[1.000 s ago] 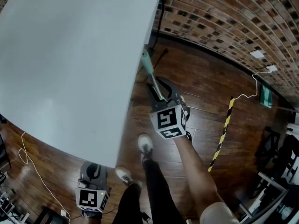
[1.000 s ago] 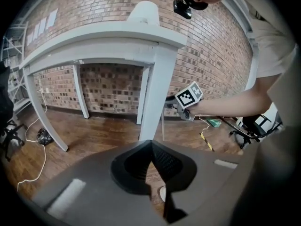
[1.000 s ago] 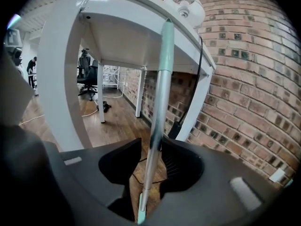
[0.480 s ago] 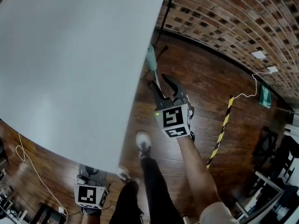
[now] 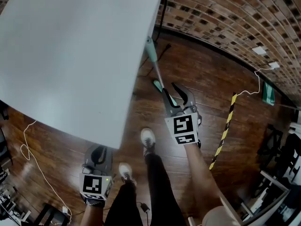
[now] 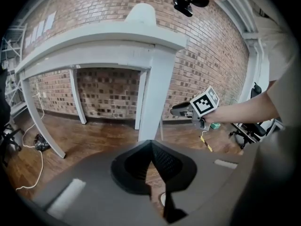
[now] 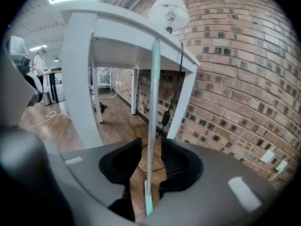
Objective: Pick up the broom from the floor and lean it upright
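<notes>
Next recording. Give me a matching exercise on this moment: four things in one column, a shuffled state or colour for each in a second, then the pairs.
1. broom
2. left gripper
3. right gripper
4. floor strip

A. yellow and black stripes
B. jaws apart, broom between them
C. leaning on the white table
D. jaws together, empty

Pairs: 1-C, 2-D, 3-B, 4-A.
The right gripper's jaws have just narrowed slightly, without pressing the broom.
</notes>
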Motion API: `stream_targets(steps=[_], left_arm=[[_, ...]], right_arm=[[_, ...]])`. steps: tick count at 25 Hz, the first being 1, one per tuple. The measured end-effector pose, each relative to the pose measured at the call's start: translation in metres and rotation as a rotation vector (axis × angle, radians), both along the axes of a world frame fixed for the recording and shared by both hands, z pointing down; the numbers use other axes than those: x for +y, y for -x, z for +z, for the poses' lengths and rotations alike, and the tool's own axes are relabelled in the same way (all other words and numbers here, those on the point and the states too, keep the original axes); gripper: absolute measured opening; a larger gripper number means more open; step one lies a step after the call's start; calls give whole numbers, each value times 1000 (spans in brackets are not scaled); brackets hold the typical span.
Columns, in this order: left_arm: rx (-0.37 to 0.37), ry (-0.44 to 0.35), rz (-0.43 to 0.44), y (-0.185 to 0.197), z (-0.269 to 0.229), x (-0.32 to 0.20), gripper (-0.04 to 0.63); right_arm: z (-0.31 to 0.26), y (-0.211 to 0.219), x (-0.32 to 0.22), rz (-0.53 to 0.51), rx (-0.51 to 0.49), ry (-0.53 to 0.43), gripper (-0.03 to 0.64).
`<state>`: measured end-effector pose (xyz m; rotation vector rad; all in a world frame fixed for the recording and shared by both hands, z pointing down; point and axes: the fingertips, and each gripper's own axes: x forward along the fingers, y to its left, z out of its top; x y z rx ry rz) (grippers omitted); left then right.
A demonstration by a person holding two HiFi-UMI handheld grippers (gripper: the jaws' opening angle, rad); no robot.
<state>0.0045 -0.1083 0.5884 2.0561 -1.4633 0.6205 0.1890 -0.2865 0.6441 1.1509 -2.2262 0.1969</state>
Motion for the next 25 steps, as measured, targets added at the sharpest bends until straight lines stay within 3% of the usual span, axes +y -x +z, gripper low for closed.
stream_targets(steps=[7,12,14,17,21,25], left_arm=[[-44,-124,69,6,-51,15,0],[-61,-228,117,9,-130,26,0],[-51,-287,122,8,-168,23,0],[-28,-387,118,8,-225,28,0],[-9,-531,102,10,-308,44,0],[4,-556,147,11,-359,82,0]], right_arm=[[-71,-23,56,112,2,-42,121],[-161,-42,107,225,-20,-102,81],[-204,-53,119,280,-22,-159,19],[-264,-61,143,341,-41,-209,14],[-350,-50,183,333,-63,-288,12],[-414,-26,236,314,-71,-347,12]])
